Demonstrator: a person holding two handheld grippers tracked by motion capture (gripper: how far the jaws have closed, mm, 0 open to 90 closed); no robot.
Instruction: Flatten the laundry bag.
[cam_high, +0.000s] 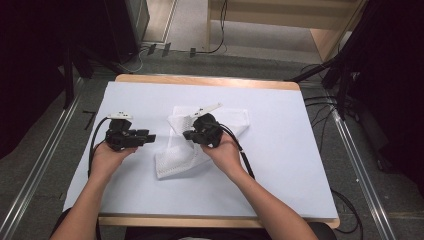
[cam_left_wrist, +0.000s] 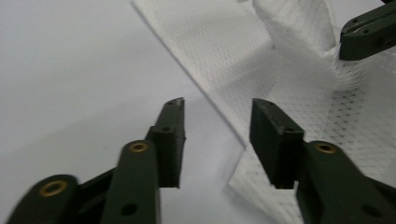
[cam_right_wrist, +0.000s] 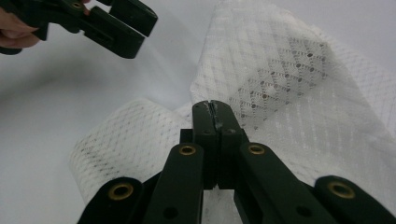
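While the right hand-held gripper (cam_high: 189, 134) pinches a raised fold of white mesh cloth (cam_high: 176, 159) mid-counter (cam_high: 280, 165), the released left hand-held gripper (cam_high: 150, 136) should approach the near edge squarely

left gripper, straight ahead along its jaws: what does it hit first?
Likely the white mesh cloth: the left gripper stands open with the cloth's edge running just beyond its jaws. The shut right gripper sits farther off to one side; depth unclear.
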